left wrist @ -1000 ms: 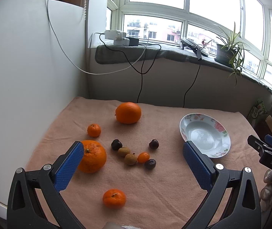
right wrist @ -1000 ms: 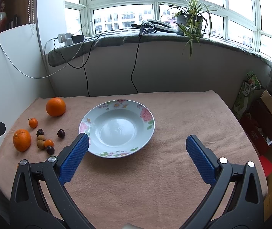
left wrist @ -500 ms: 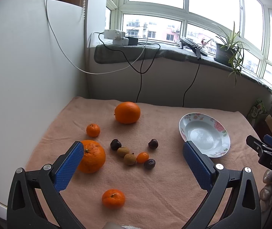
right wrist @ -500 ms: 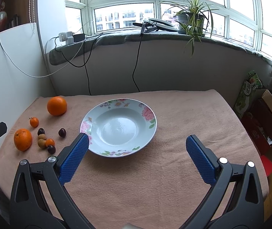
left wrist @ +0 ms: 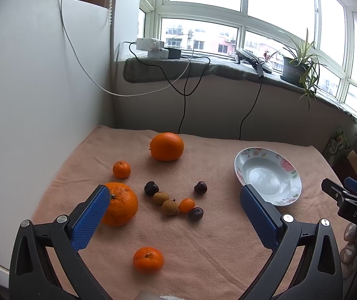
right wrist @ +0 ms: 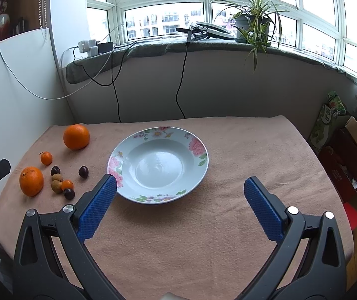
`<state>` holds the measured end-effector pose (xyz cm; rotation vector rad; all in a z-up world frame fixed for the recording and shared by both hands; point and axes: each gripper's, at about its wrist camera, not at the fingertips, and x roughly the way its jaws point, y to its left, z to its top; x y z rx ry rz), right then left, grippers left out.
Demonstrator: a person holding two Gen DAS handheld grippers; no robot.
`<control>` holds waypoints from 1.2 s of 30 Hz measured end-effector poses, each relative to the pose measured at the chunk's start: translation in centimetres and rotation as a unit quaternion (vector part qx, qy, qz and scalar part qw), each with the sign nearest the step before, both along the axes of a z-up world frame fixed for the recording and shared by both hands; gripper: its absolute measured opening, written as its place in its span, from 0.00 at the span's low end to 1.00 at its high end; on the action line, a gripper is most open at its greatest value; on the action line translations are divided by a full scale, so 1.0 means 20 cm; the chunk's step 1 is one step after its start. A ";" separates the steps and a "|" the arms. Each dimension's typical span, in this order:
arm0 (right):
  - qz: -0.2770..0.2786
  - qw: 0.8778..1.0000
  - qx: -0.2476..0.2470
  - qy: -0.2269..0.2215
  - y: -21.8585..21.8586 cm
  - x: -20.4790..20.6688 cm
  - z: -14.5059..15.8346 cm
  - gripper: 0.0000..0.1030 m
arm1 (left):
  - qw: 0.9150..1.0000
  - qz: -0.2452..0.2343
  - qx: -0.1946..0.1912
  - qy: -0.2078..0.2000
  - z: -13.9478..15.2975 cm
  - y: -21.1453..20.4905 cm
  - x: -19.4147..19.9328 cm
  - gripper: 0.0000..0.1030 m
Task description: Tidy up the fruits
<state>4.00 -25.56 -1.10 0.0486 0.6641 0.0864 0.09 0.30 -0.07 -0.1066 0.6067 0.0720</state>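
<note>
On cloth (left wrist: pixel 216 237): two oranges (left wrist: pixel 167 147), one plate (left wrist: pixel 291 168).

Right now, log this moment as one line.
left gripper open, empty | right gripper open, empty | white floral ceramic plate empty | round orange fruits on peach cloth

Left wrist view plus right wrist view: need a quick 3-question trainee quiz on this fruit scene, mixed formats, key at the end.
1. True or false: the floral plate already holds fruit.
2. Multiple choice: the left tongs and right tongs are: A) both open and holding nothing; B) left shut on an orange; C) both shut.
3. Fill in: the small cluster of dark and brown fruits lies between the near big orange and the ____.

Key: 1 false, the plate is bare. 2 A. 3 plate.
</note>
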 end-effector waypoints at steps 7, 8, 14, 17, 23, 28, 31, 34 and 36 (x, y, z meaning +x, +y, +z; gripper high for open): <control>-0.001 1.000 0.000 0.001 0.00 0.00 0.00 1.00 | 1.000 0.000 0.000 0.000 0.00 0.00 0.00 1.00; 0.000 1.000 0.000 0.001 0.00 0.00 0.00 1.00 | 1.000 0.000 0.000 0.000 0.00 0.00 0.00 1.00; 0.000 1.000 0.001 0.002 0.01 0.00 0.00 1.00 | 1.000 0.000 0.000 0.000 0.00 0.00 0.00 1.00; 0.001 1.000 -0.001 0.002 0.02 -0.01 0.00 1.00 | 1.000 0.000 0.000 0.001 0.00 0.00 0.00 1.00; 0.004 1.000 -0.001 0.007 0.03 0.00 -0.01 1.00 | 1.000 0.000 -0.002 0.004 0.00 0.01 0.01 1.00; 0.005 1.000 0.001 0.013 0.03 0.02 -0.02 1.00 | 1.000 0.002 -0.005 0.006 -0.01 0.03 0.02 1.00; 0.006 1.000 0.000 0.016 0.04 0.03 -0.02 1.00 | 1.000 0.003 -0.008 0.007 -0.03 0.04 0.02 1.00; 0.009 1.000 -0.001 0.018 0.06 0.05 -0.03 1.00 | 1.000 0.006 -0.011 0.009 -0.04 0.07 0.03 1.00; 0.012 1.000 -0.002 0.020 0.07 0.05 -0.04 1.00 | 1.000 0.008 -0.014 0.013 -0.06 0.09 0.03 1.00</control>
